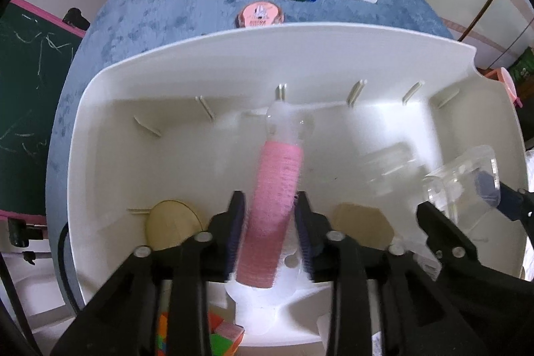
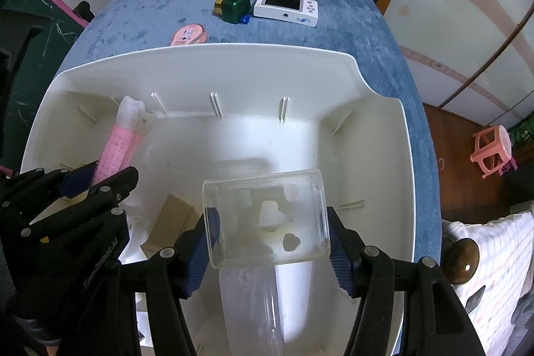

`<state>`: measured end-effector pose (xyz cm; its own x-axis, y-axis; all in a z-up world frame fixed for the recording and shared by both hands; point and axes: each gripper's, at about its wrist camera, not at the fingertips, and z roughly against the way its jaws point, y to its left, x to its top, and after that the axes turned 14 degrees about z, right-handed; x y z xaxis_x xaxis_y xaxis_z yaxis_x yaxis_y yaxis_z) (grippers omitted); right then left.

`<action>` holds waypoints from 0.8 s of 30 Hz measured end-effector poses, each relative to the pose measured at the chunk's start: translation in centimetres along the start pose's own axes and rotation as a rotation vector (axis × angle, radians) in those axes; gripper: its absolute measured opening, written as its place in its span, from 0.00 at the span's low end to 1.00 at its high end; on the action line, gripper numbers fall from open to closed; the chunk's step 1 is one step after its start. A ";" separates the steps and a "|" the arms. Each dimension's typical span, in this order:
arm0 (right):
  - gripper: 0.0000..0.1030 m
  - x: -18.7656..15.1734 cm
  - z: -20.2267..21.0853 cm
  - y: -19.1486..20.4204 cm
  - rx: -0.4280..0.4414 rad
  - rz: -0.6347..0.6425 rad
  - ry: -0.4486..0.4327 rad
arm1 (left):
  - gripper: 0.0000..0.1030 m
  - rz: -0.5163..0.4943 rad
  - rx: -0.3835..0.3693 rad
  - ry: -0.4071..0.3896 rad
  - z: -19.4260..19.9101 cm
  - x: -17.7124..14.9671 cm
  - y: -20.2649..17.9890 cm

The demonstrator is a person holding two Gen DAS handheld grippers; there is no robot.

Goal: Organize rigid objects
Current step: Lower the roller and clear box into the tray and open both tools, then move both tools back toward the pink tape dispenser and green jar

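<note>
Both tools reach down into a white plastic bin [image 2: 383, 129] that sits on a bench covered in blue cloth [image 2: 393, 32]. The left hand-held gripper [image 1: 272, 222] has its pads on either side of a pink hair roller [image 1: 277, 175], which stands tilted with its clear end toward the bin's far wall; the view is blurred, so whether the pads press it cannot be told. The right hand-held gripper [image 2: 272, 242] clamps a clear plastic box [image 2: 267, 216] between its blue pads, above the bin floor. Beyond the bin lie a pink round tin [image 2: 188, 35], a green bottle [image 2: 233, 7] and a white device [image 2: 285, 9].
</note>
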<state>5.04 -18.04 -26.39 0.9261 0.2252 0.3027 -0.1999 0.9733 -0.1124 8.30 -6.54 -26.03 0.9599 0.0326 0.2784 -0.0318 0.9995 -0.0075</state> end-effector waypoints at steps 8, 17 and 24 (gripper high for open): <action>0.64 -0.1 -0.5 -0.5 -0.033 -0.012 0.005 | 0.75 0.018 0.008 -0.003 -0.3 0.4 0.7; 0.68 -0.1 0.0 -0.7 -0.047 -0.016 -0.021 | 0.75 -0.017 -0.004 -0.011 0.7 0.4 0.8; 0.68 0.6 2.0 -1.2 -0.035 -0.027 -0.072 | 0.75 -0.055 -0.016 -0.130 6.4 2.1 2.0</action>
<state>5.18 -18.98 -24.15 0.9053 0.2022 0.3735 -0.1623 0.9774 -0.1357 8.51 -4.53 -19.34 0.9157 -0.0212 0.4013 0.0250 0.9997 -0.0041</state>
